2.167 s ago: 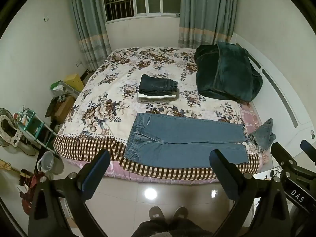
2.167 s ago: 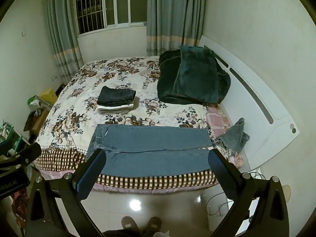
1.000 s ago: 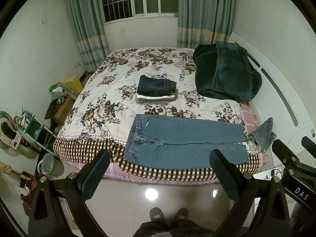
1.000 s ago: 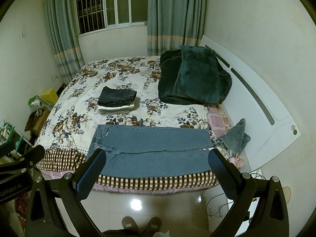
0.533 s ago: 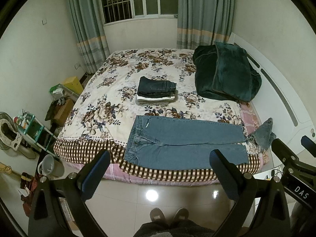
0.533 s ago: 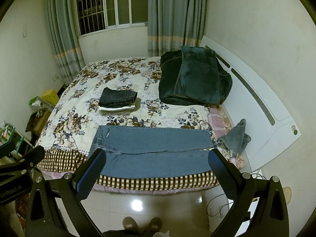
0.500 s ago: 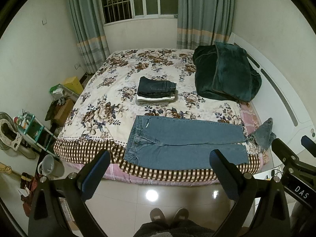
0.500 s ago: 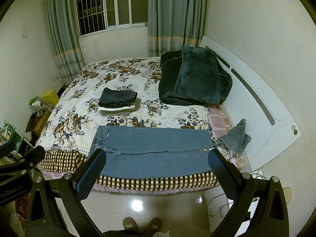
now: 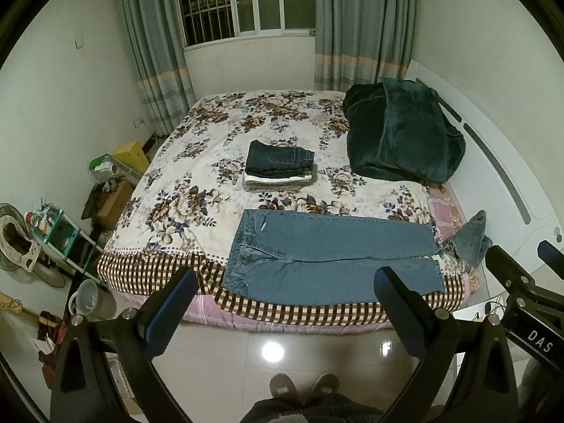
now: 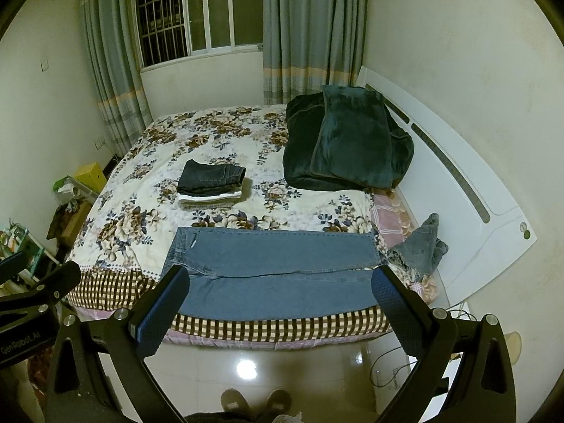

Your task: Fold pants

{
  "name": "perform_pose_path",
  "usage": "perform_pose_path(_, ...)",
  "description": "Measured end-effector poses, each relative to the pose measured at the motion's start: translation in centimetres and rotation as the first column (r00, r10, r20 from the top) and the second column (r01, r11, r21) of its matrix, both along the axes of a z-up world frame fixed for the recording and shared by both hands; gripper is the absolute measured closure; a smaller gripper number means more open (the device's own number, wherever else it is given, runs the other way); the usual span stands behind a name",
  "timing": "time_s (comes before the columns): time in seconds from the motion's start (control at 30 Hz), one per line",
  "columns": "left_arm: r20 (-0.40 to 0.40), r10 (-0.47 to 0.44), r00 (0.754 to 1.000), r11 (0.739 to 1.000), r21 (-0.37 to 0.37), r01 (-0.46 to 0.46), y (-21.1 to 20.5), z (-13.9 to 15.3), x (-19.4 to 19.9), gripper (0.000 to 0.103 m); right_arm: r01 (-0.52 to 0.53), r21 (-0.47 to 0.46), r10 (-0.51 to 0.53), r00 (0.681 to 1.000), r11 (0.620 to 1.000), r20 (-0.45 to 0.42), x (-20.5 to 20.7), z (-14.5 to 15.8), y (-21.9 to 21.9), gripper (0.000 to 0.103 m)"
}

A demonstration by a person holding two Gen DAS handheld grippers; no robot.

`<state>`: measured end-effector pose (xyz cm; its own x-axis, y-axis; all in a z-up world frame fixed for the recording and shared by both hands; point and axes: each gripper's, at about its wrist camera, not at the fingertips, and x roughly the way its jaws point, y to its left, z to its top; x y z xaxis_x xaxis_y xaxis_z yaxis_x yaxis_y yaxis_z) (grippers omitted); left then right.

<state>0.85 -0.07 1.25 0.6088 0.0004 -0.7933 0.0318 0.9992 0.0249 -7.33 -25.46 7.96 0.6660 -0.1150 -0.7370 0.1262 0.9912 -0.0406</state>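
Note:
Light blue jeans (image 9: pixel 328 257) lie flat along the near edge of the bed, waist to the left, legs to the right; they also show in the right wrist view (image 10: pixel 275 275). My left gripper (image 9: pixel 282 303) is open and empty, held back over the floor in front of the bed. My right gripper (image 10: pixel 278 303) is open and empty too, also in front of the bed edge. Neither touches the jeans.
A stack of folded pants (image 9: pixel 278 165) sits mid-bed on the floral cover (image 9: pixel 197 176). A dark green blanket (image 9: pixel 402 137) lies at the back right. A crumpled denim piece (image 9: pixel 470 239) sits at the right corner by the white headboard (image 9: pixel 511 190). Clutter and a shelf (image 9: pixel 60 232) stand left.
Both views have drifted slightly; the bed sits a little lower and nearer in frame. The jeans have not moved and both grippers stay open.

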Motion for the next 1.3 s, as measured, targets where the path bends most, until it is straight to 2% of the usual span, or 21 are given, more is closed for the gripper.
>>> perform_pose_path(0.6,0.004,0.000,1.000,1.000,0.005,0.000,-0.4,0.8,0.2,0.000,0.001,0.008,-0.001,1.000,1.000,0.002,-0.1,0.8,0.2,0.000)
perform_pose_path(0.7,0.002,0.001,1.000,1.000,0.007,-0.001,-0.8,1.2,0.2,0.000,-0.004,0.014,0.004,1.000,1.000,-0.009,1.4,2.5,1.6,0.000)
perform_pose_path(0.87,-0.009,0.015,1.000,1.000,0.002,-0.015,-1.1,1.1,0.0,0.000,-0.018,0.024,0.019,1.000,1.000,-0.022,1.7,2.7,1.4,0.000)
perform_pose_path(1.07,-0.001,0.066,0.998,0.998,0.006,-0.066,-2.3,-0.8,1.6,0.000,-0.001,0.048,0.003,0.999,0.999,-0.049,3.5,-0.2,-2.1,0.000)
perform_pose_path(1.17,0.002,0.113,0.994,0.993,0.023,-0.113,-2.7,-2.5,4.4,0.000,0.029,0.063,-0.024,0.997,0.998,-0.068,5.9,-2.3,-3.8,0.000)
perform_pose_path(1.3,-0.015,0.165,0.986,0.983,0.088,-0.163,-3.2,-6.0,8.8,0.000,0.087,0.057,-0.081,0.990,0.995,-0.112,10.4,-6.2,-6.4,0.000)
